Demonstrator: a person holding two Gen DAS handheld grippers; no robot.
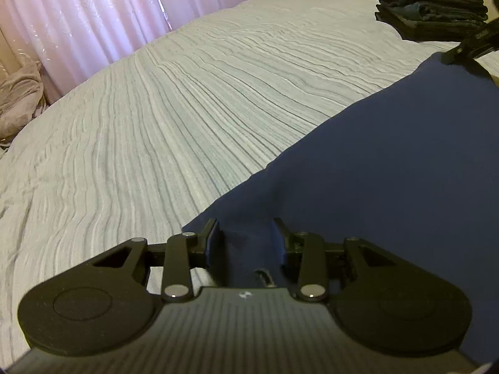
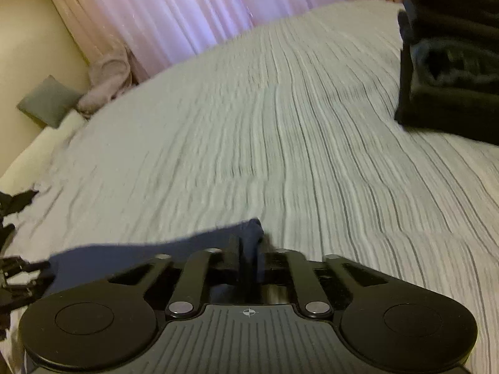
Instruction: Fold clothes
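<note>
A navy blue garment lies spread on the striped pale bedspread, at the right of the left wrist view. My left gripper is open, its fingers astride a raised bit of the garment's near corner. My right gripper is shut on the navy garment, pinching its far corner low over the bedspread. The right gripper also shows far off in the left wrist view, and the left gripper shows at the left edge of the right wrist view.
A stack of folded dark clothes sits at the far right of the bed, close on the right in the right wrist view. Pink curtains hang behind. A crumpled beige cloth and a grey cushion lie at the far left.
</note>
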